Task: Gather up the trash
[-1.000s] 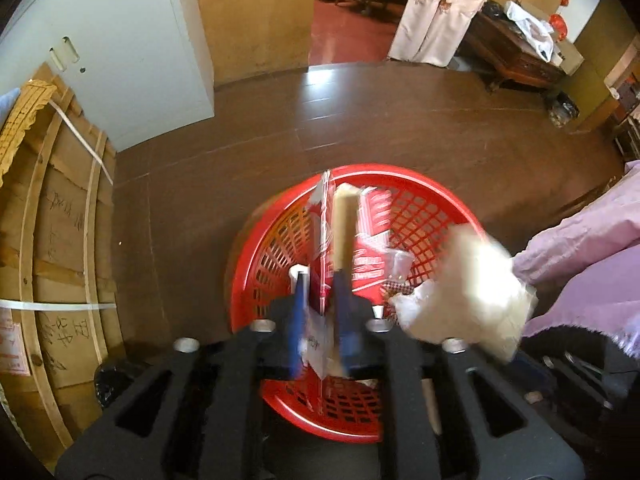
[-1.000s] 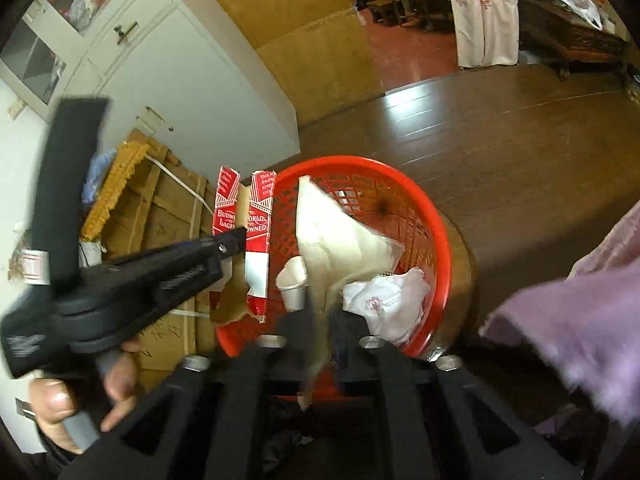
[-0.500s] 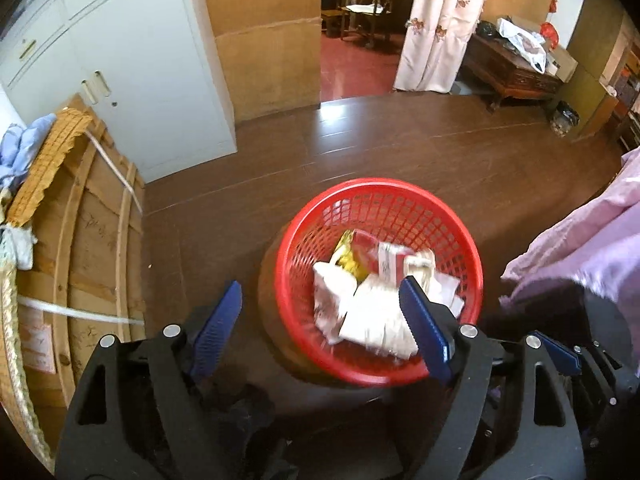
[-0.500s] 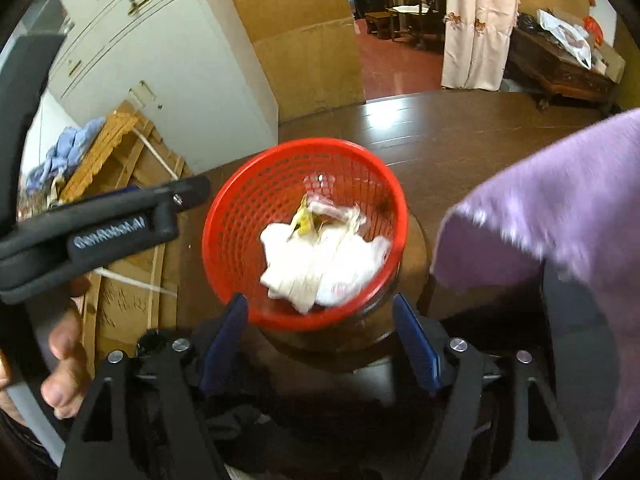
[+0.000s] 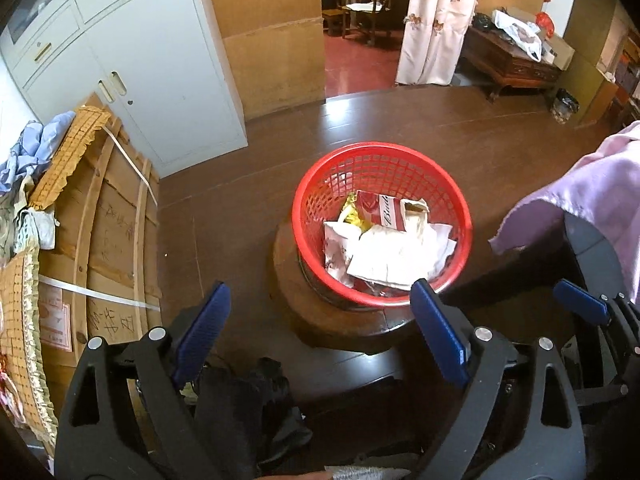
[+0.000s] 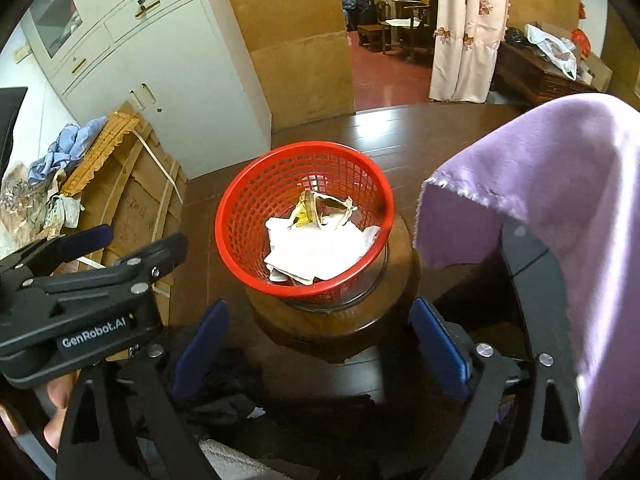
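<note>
Trash, a heap of crumpled white paper (image 5: 390,254) with a red-and-white printed carton (image 5: 378,210) and a yellow foil wrapper (image 5: 352,214), lies inside the round red plastic mesh basket (image 5: 316,184). The left gripper (image 5: 320,322) hangs above the basket's near side, its blue-padded jaws spreading apart with nothing between them. The right gripper (image 6: 318,330) also hangs on the basket's near side, jaws widening and empty. The basket stands on a round dark wooden stool (image 6: 396,292). Left of the basket, flat wooden boards (image 5: 116,240) lean by a white metal cabinet (image 5: 160,72). Right of the basket, a lilac cloth (image 6: 560,184) drapes over a dark frame. Behind the basket, dark wooden floor (image 5: 440,120) runs to a pale floral curtain (image 5: 440,20).
</note>
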Tool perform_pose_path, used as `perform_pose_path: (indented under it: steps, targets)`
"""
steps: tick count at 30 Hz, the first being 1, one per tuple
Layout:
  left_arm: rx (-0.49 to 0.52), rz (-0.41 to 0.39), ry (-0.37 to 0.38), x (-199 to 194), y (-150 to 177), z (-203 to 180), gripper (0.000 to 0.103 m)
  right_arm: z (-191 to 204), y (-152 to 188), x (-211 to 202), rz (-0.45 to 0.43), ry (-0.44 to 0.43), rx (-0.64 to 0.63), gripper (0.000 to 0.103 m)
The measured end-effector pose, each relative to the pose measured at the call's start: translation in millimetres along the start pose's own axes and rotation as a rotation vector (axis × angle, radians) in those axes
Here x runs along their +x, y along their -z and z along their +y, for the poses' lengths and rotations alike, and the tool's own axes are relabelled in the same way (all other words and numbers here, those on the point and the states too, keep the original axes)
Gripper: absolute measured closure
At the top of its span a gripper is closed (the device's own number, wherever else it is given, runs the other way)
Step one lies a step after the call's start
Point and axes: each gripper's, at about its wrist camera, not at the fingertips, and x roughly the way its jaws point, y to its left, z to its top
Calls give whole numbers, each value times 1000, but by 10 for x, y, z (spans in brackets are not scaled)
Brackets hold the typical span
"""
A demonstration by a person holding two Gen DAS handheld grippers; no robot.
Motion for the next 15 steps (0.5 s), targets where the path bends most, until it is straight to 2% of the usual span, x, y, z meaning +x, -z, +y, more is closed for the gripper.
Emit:
perform_pose_path:
  steps: [15]
  targets:
    - [-8,-20,27,-213,33,8,15,-32,103,-182,-12,4,28,7]
